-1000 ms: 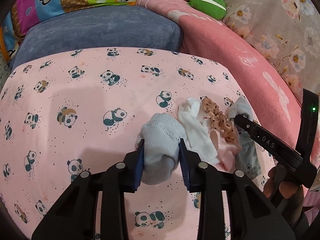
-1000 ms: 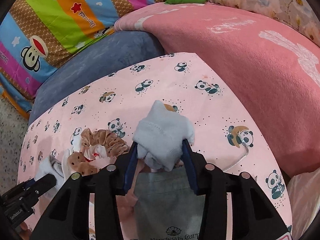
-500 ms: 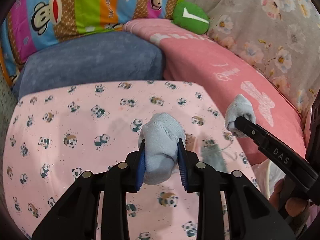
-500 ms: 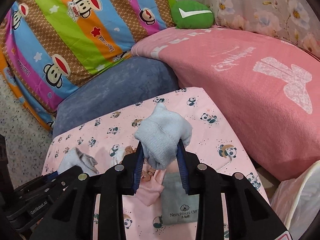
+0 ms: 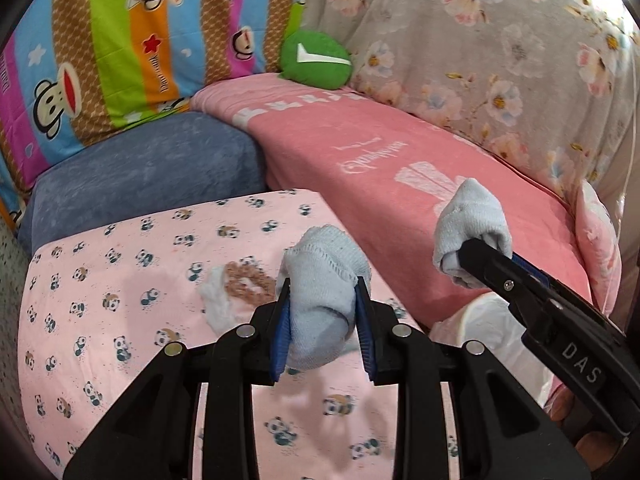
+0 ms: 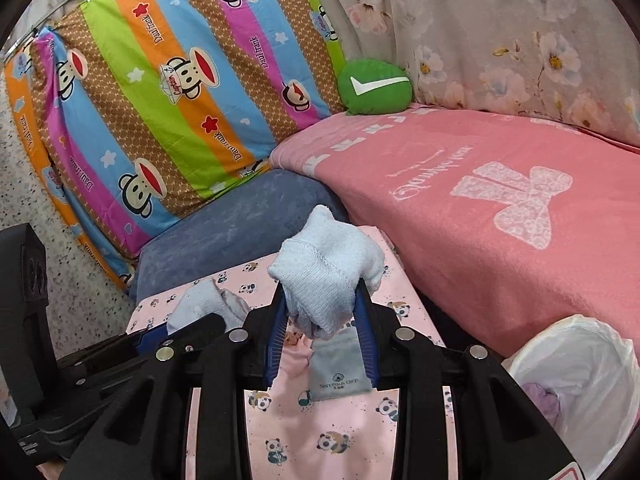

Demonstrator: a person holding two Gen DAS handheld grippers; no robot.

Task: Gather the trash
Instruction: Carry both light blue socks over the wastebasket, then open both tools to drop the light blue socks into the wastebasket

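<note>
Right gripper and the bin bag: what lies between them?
Right wrist view: the right gripper, shut on a blue sock, is apart from the bin bag; between them only the panda cloth's edge and a dark gap.

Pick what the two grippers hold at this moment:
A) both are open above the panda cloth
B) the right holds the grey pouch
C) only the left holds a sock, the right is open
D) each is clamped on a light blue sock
D: the left gripper is shut on a light blue sock, and the right gripper is shut on another, while the grey pouch lies on the panda cloth.
</note>
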